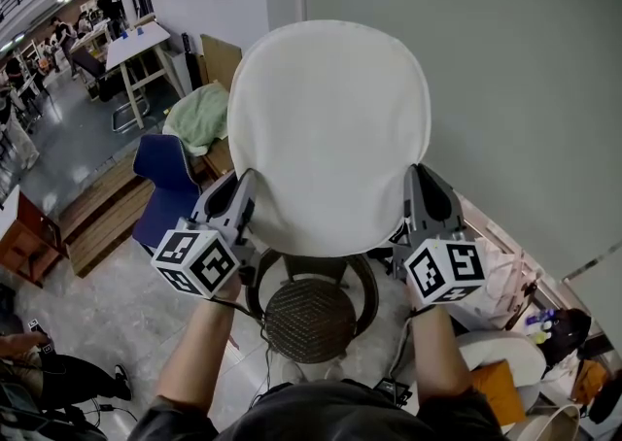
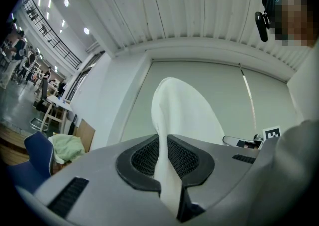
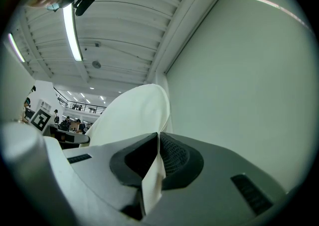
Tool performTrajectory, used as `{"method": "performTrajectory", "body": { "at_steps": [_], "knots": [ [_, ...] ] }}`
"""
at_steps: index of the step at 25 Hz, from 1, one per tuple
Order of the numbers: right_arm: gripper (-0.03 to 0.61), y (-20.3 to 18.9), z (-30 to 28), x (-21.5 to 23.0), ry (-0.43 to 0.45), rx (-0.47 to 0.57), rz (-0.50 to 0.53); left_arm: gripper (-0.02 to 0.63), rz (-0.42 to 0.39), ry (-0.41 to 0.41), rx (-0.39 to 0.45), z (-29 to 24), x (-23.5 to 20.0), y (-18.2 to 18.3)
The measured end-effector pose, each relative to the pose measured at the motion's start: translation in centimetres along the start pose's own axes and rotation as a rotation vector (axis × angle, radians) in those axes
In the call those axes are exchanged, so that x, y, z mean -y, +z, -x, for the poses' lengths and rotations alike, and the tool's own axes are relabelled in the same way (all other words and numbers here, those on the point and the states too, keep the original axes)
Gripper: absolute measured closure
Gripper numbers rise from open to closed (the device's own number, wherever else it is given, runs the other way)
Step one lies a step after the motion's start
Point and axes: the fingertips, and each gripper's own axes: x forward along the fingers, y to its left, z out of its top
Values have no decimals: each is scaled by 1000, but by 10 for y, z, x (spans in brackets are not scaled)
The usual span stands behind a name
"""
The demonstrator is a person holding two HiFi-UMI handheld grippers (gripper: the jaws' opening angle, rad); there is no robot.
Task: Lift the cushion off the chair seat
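Cushion (image 1: 328,128) aloft, forearms (image 1: 199,352) raised, left hand-held gripper (image 1: 245,186) and right hand-held gripper (image 1: 420,179) pinching its edges

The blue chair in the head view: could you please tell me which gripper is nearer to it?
Left. The left gripper, clamped on the left edge of the white cushion, hangs right of the blue chair; the right gripper grips the cushion's opposite edge, farther away.

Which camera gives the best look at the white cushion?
The head view: nearly the whole cushion shows there, held above the chair seat. The left gripper view shows only an edge pinched in the left tool; the right gripper view, an edge in the right tool.
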Motion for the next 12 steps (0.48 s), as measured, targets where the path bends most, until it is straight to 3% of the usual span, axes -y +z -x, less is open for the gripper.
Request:
{"method": "performTrajectory", "body": {
  "at_steps": [12],
  "knots": [
    [554,0,0,-1,-2,3,2,558,0,-2,3,1,-1,0]
  ]
}}
